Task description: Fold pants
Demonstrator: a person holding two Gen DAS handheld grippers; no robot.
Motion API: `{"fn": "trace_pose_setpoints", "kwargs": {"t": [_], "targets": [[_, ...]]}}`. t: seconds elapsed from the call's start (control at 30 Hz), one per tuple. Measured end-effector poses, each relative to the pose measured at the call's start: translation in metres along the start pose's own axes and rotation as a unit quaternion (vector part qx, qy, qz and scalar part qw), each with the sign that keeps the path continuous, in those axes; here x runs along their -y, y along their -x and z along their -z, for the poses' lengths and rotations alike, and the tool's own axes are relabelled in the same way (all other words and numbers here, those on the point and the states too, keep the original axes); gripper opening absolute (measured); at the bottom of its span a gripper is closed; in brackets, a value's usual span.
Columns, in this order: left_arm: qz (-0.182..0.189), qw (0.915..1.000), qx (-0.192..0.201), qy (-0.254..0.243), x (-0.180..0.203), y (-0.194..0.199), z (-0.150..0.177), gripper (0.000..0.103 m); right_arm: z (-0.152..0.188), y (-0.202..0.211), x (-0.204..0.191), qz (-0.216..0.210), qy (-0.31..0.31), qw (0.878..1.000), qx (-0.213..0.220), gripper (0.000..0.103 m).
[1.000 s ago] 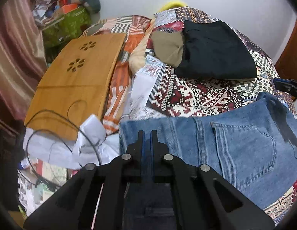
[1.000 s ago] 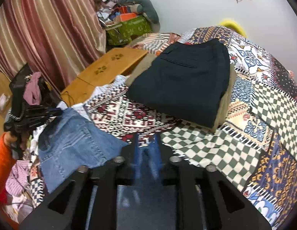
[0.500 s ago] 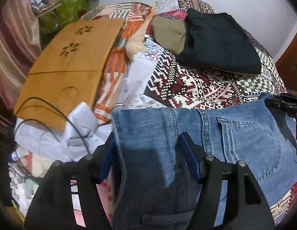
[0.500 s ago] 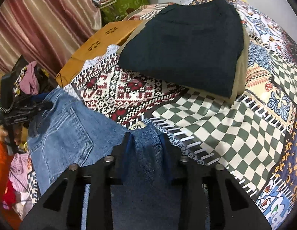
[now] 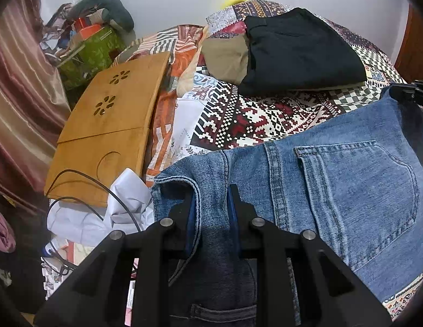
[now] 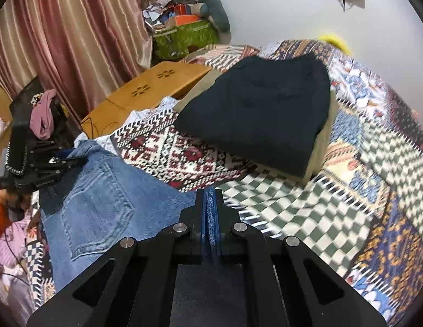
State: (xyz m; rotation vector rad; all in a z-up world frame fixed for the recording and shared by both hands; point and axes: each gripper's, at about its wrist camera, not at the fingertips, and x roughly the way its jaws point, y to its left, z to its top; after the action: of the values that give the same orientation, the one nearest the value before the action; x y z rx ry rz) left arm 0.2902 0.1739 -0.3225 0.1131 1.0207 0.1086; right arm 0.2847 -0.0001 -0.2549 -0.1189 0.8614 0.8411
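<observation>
Right up close, the left gripper (image 5: 211, 204) has its black jaws closing in on a bunched fold of the blue jeans (image 5: 334, 190), the stitched denim hem standing up between the blue pads, which do not quite look pressed on it. Over on the other side, the right gripper (image 6: 210, 209) is clamped tight, jaws nearly together, with a thin ridge of the same denim pinched between them. The jeans lie spread across the near edge of the bed, between the two grippers, back pocket (image 5: 358, 199) facing up, its curved double stitching plain to see on the faded, grainy cloth. To the near left there's crumpled white paper (image 5: 127, 204) with a thin black cable (image 5: 83, 179) looping over it. Beyond that sits a flat wooden board (image 5: 110, 125), honey-coloured, with two flower-shaped cutouts. The patchwork bedspread (image 5: 238, 120) stretches away under everything, red-and-white woven diamonds here, green-and-cream checks further right. Further back rests a folded stack: smooth black trousers (image 5: 298, 51) lying on top of a tan pair (image 5: 227, 57), edges squared. At the far left hangs a glossy striped curtain (image 6: 75, 35) in maroon and beige, and next to it, against the white wall, a green patterned bag (image 6: 184, 38) stuffed with clutter, a grey cushion (image 6: 206, 2) curved over it.
</observation>
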Motion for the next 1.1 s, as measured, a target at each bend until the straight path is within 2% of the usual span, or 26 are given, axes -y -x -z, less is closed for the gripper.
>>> {"fn": "trace_pose_setpoints", "kwargs": {"t": [0.17, 0.23, 0.33, 0.43, 0.57, 0.63, 0.67, 0.77, 0.93, 1.03, 1.1], "targets": [[-0.028, 0.9991, -0.005, -0.03, 0.004, -0.004, 0.01, 0.023, 0.003, -0.016, -0.006, 0.027, 0.036, 0.999, -0.022, 0.003], [-0.015, 0.9997, -0.01, -0.014, -0.003, -0.006, 0.012, 0.023, 0.004, -0.025, 0.0, 0.038, 0.032, 0.998, -0.031, 0.003], [0.004, 0.9999, -0.016, -0.004, -0.008, -0.01, 0.011, 0.024, 0.004, -0.034, 0.009, 0.033, 0.009, 0.998, -0.045, 0.004], [0.016, 0.9996, -0.022, 0.007, -0.013, -0.005, 0.007, 0.025, 0.002, -0.034, 0.006, 0.04, 0.016, 0.997, -0.058, 0.004], [0.045, 0.9977, -0.014, 0.048, -0.025, 0.018, 0.0, 0.027, -0.003, -0.01, 0.016, 0.027, -0.024, 0.998, -0.049, 0.008], [0.042, 0.9969, 0.01, 0.065, -0.029, 0.039, -0.003, 0.027, -0.002, 0.01, 0.019, 0.034, -0.034, 0.998, -0.04, 0.009], [0.035, 0.9967, 0.028, 0.068, -0.03, 0.053, -0.004, 0.029, -0.001, 0.021, 0.02, 0.029, -0.041, 0.998, -0.036, 0.012], [0.034, 0.9953, 0.056, 0.071, -0.032, 0.083, -0.006, 0.036, 0.007, 0.046, 0.022, 0.019, -0.065, 0.997, -0.024, 0.035], [0.024, 0.9952, 0.068, 0.067, -0.025, 0.106, 0.006, 0.056, 0.032, 0.088, 0.014, 0.035, -0.069, 0.997, -0.008, 0.039], [0.019, 0.9957, 0.05, 0.075, -0.024, 0.1, 0.023, 0.069, 0.053, 0.105, 0.012, 0.044, -0.077, 0.996, -0.008, 0.047], [0.023, 0.9954, 0.03, 0.088, -0.025, 0.09, 0.037, 0.071, 0.069, 0.115, 0.012, 0.057, -0.08, 0.995, -0.009, 0.048]]}}
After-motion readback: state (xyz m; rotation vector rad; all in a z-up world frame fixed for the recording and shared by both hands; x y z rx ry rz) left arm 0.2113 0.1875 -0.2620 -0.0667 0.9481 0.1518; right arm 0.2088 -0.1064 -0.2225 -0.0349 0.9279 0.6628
